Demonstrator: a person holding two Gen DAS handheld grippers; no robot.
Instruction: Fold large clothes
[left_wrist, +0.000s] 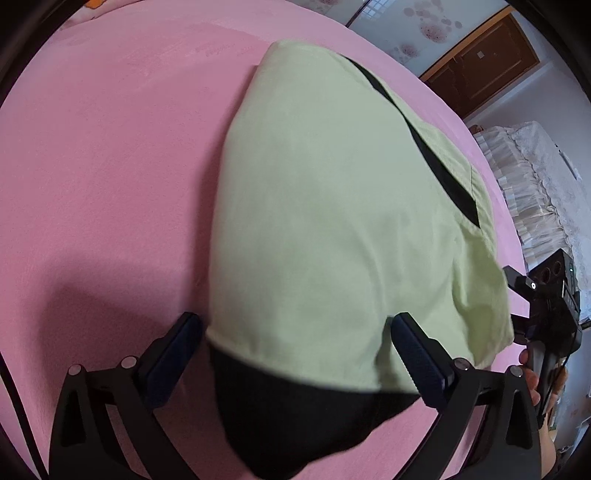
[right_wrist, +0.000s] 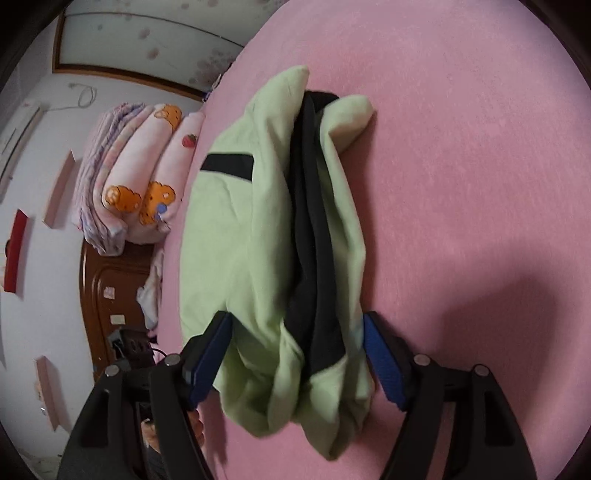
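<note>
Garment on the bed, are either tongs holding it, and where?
Neither: both tongs stand open astride the garment's near end.

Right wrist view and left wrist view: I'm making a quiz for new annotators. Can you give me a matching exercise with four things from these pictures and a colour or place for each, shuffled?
Things:
1. garment
2. bed sheet
3. rolled bedding
4. right gripper pads

Descriptions:
A. plain pink, under everything
B. blue, either side of the bunched cloth
C. light green with black panels
D. cartoon bear print, stacked beside the bed

Pairs: 1-C, 2-A, 3-D, 4-B
</note>
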